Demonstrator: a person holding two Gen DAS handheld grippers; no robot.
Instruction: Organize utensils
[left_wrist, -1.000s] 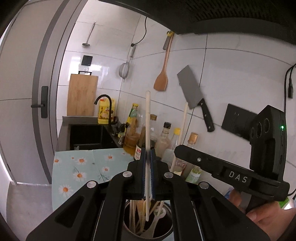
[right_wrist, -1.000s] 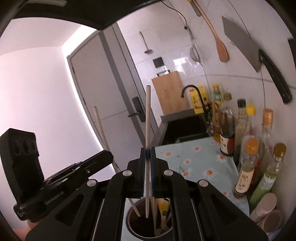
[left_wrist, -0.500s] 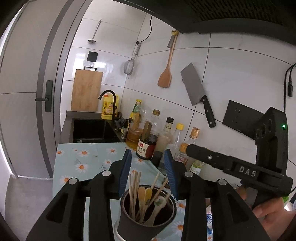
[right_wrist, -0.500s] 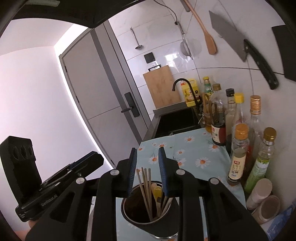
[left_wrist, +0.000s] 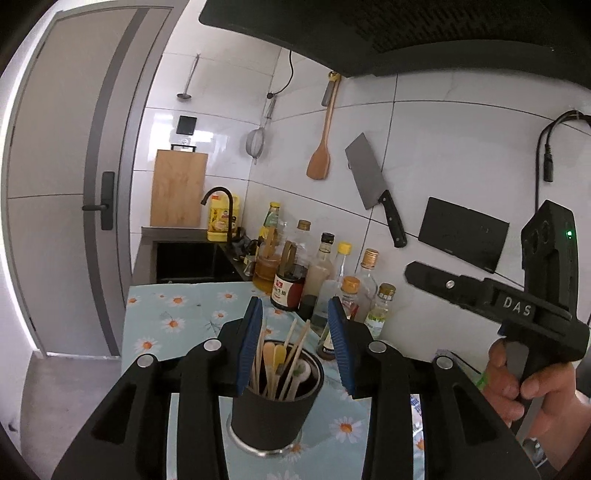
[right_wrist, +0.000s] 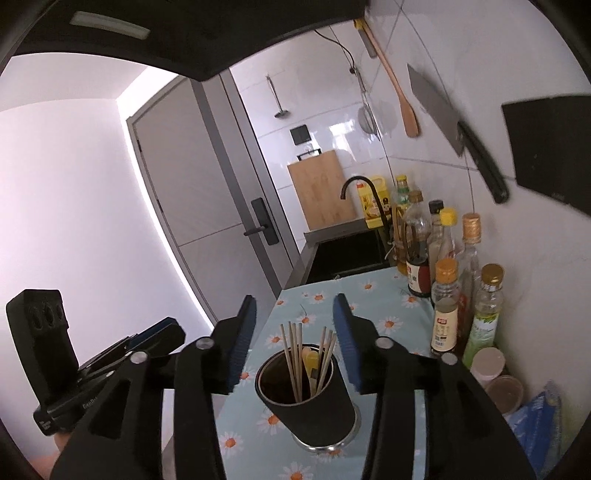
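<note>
Both my left gripper (left_wrist: 295, 339) and right gripper (right_wrist: 295, 332) jaws are opening, empty, above the black cylindrical utensil holder (right_wrist: 310, 406) with wooden chopsticks (right_wrist: 291, 354).

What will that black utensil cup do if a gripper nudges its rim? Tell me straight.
The black utensil cup looks tall and narrow, with chopsticks rising above its rim, so it may tip rather than slide. It stands on a floral cloth, which could bunch and add wobble. The loose sticks would probably rattle or shift.

Chopsticks (right_wrist: 291, 360) upright in black holder (right_wrist: 314, 413)
</note>
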